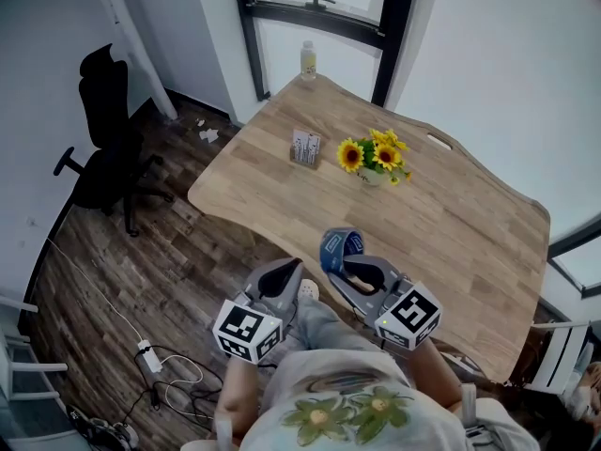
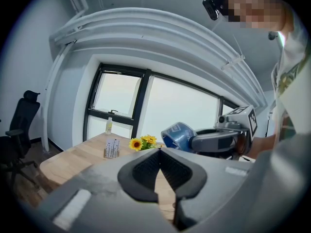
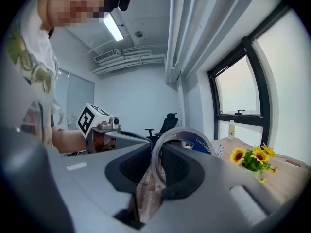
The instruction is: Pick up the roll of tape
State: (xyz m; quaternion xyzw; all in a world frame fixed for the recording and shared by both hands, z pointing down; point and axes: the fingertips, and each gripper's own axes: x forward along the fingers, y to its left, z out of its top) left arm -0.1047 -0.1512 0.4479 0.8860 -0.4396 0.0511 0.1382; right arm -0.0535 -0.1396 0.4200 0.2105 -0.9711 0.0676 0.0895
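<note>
Holds the roll of tape [image 1: 340, 249] by its thin wall in the narrowly closed right gripper [image 1: 349, 269], clear of the worktop [image 1: 451, 224] on the near side of the sunflowers [image 1: 374, 156]. Could swing or slip from so slim a pinch if the wrist jerks, then roll off to the floor [image 1: 141, 252]. Shows the left gripper [image 1: 286, 272] closed and empty, near-left of the sunflowers

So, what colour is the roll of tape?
The roll of tape is blue; see left gripper view.
</note>
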